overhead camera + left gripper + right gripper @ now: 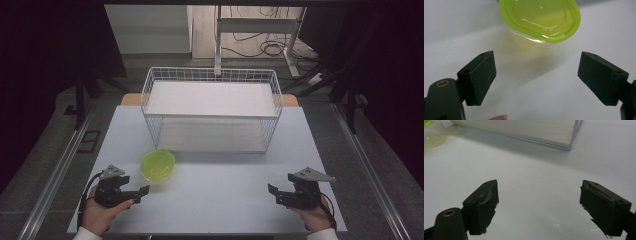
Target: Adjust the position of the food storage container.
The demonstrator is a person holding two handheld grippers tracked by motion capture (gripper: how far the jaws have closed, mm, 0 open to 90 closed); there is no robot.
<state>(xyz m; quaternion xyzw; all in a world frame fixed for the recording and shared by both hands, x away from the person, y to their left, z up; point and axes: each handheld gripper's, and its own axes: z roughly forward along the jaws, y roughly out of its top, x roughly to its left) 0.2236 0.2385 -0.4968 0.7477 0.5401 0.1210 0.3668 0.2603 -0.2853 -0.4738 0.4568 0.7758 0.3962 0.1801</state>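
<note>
Both tongs, left gripper (536, 77) and right gripper (539, 205), spread wide, holding nothing. Lidded green container (540, 20) just ahead of left jaws. Probably pre-grasp: advance, then close around it.

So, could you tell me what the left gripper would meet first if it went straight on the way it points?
Probably the green-lidded tub. It sits ahead of the open left gripper, slightly off centre, with bare table between; depth is unclear.
</note>
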